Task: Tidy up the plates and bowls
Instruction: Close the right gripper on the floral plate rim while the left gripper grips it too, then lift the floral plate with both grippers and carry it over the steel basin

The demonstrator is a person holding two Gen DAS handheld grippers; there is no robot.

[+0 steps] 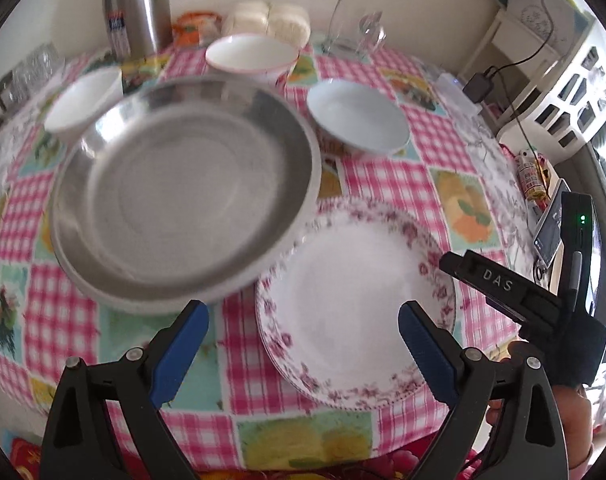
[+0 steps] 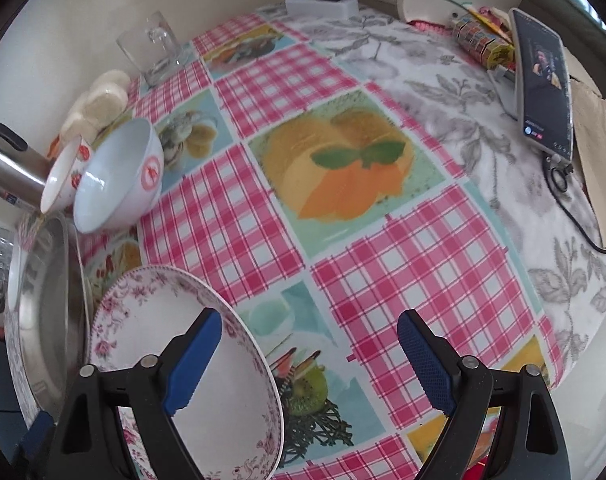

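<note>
A: Closest in, what are the claws doing?

B: The left claw [image 1: 303,328] hangs with its blue pads spread wide apart and nothing between them. The right claw [image 2: 310,344] is likewise spread, gripping nothing, with its left pad over the rim of the floral plate [image 2: 191,360].

A: And that plate, where does it lie?

B: Flat on the tabletop [image 2: 403,280], at its near edge, on the pink checked cloth. In the left view the floral plate [image 1: 355,300] sits just ahead of that claw, towards its right finger, and the right gripper's black body shows beyond the plate's right rim.

A: What is next to it?

B: A steel dish [image 1: 183,196], blurred, just left of the plate. Its rim overlaps the plate's edge in the picture; whether they touch I cannot tell. A pale rim shows under the dish, so something seems to lie below it.

A: Further back?

B: Three bowls. A white bowl [image 1: 83,106] behind the dish at left, a pink-rimmed bowl [image 1: 251,58] in the middle, and a pale blue-white bowl [image 1: 357,116] at right, all upright.

A: And at the far edge?

B: A steel thermos [image 1: 137,4], white buns [image 1: 267,20] and a clear glass [image 2: 153,48] along the wall. A phone [image 2: 543,80] lies far right.
</note>
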